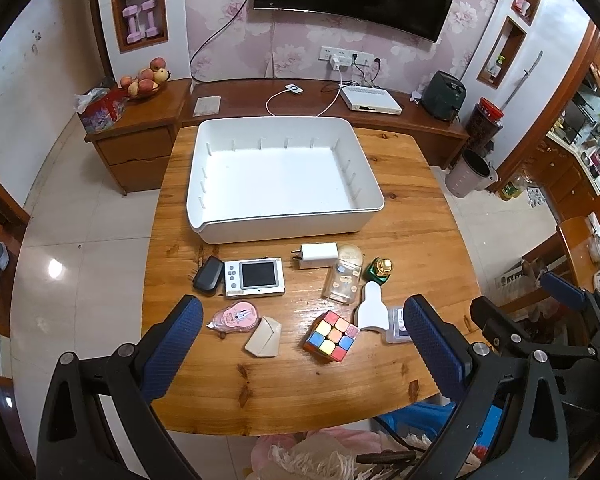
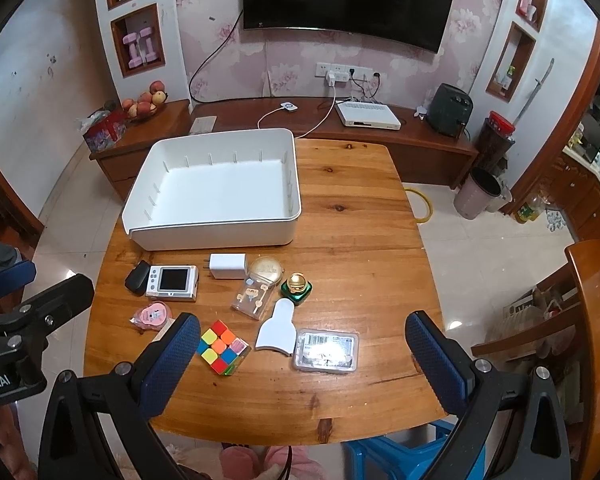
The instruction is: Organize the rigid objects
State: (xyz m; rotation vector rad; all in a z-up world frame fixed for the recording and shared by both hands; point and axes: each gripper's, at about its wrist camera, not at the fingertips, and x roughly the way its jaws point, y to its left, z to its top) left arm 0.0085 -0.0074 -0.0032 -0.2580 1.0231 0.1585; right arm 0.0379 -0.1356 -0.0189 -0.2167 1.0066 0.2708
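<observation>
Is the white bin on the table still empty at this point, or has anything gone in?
Empty. The white bin shows only its bare white floor in both views; the items, such as the cube, all lie on the table in front of it.

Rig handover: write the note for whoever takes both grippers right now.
Left gripper: open, holding nothing, above the table's near edge.
Right gripper: open, holding nothing, alongside.
White bin: at the far side of the wooden table, nothing in it.
In front of the bin, all loose: camera, charger, clear bottle, green bottle, cube, white scraper, clear case, pink tape, black case.
Done: nothing.
Left: everything goes into the bin.
</observation>
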